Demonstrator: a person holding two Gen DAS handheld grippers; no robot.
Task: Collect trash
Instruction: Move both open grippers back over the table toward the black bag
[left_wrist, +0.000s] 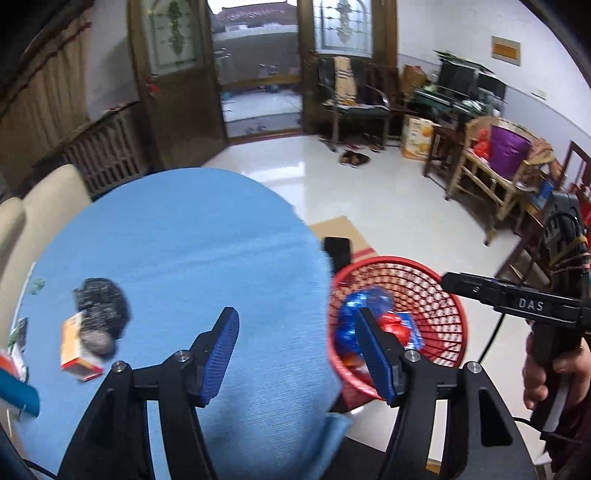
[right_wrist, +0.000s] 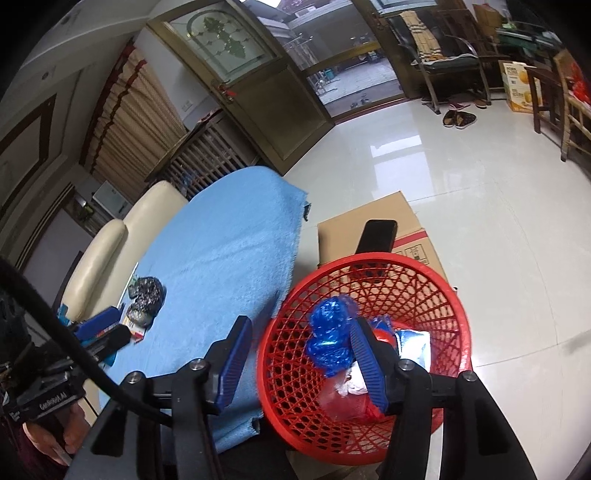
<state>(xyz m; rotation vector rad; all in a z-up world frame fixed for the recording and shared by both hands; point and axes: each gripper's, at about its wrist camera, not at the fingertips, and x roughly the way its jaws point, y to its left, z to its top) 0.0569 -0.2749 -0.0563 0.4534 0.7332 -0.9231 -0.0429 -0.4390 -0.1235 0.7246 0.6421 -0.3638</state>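
The left wrist view looks down over a worktop (left_wrist: 177, 240) covered in blue cloth. At nine o'clock on it lie a crumpled black bag (left_wrist: 101, 306) and, touching it, an orange box (left_wrist: 75, 347). The left gripper (left_wrist: 299, 354) fills the lower middle, its blue pads partly apart with nothing between them. One finger is over the cloth, the other over the basket's near rim. At three o'clock, just beside the worktop's edge, stands a red basket (left_wrist: 443, 314) of open mesh. Inside it lie blue wrap (left_wrist: 354, 306) and red wrap (left_wrist: 397, 326). At the far right a hand (left_wrist: 554, 373) grips the handle of the right gripper, whose tips are out of this view.

The right wrist view shows the same cloth at ten o'clock, with the black bag (right_wrist: 146, 299) near its far left edge. The right gripper (right_wrist: 299, 363) sits at six o'clock, partly open and empty, straddling the basket's (right_wrist: 424, 295) left rim. The blue wrap (right_wrist: 330, 338) lies in the basket, just beside the right-hand finger. Behind the basket stands a cardboard box (right_wrist: 369, 218) on the pale tiled floor (right_wrist: 480, 206).
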